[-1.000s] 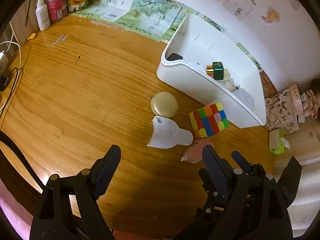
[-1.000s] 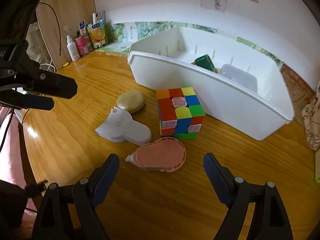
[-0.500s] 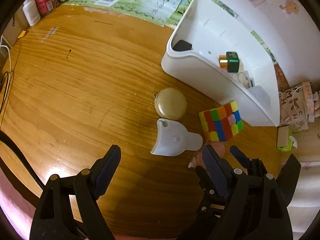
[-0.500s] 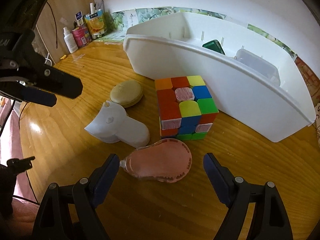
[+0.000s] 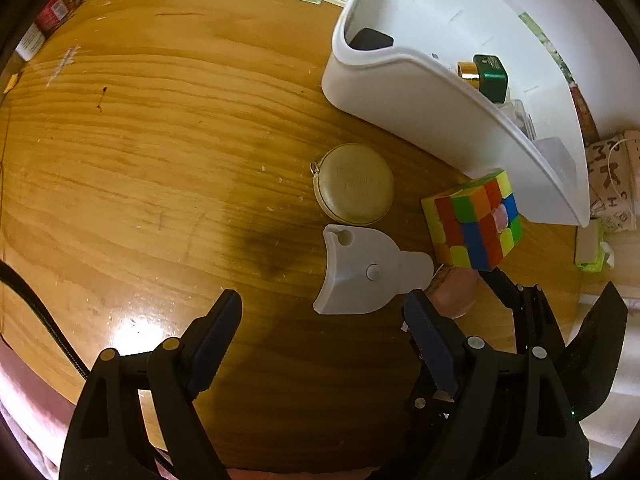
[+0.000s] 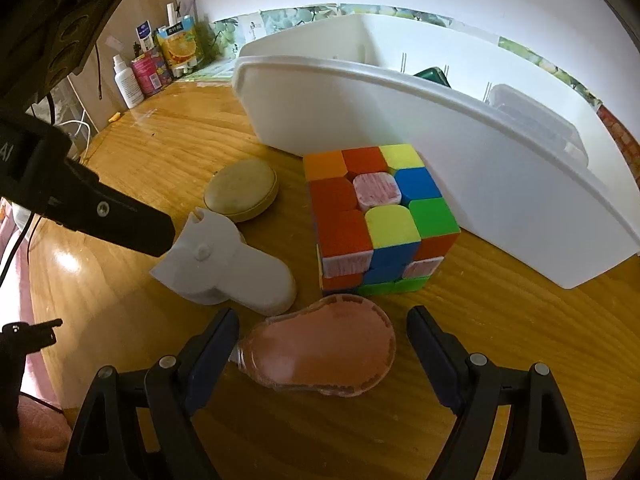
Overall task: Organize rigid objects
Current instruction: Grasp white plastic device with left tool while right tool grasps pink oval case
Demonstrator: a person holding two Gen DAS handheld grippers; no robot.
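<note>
So the right gripper (image 6: 320, 344) has its jaws spread wide with nothing in them, straddling the flat pink thing (image 6: 320, 354) lying on the counter (image 6: 480, 420). It sits dead ahead between the two jaws, its narrow neck pointing to about 9 o'clock toward one jaw, the round end toward 3. Its long axis runs jaw to jaw, so closing would squeeze it end to end, which looks awkward to me.

The left gripper (image 5: 324, 328) is released too, hovering higher, with the white plastic piece (image 5: 364, 270) at its 12 o'clock. The right one is clearly nearer the pink thing.

The puzzle cube (image 6: 376, 220) sits just behind it at 12, the round tan case (image 6: 242, 190) at about 11, and the white bin (image 6: 440, 152) beyond them already has a few items inside.
</note>
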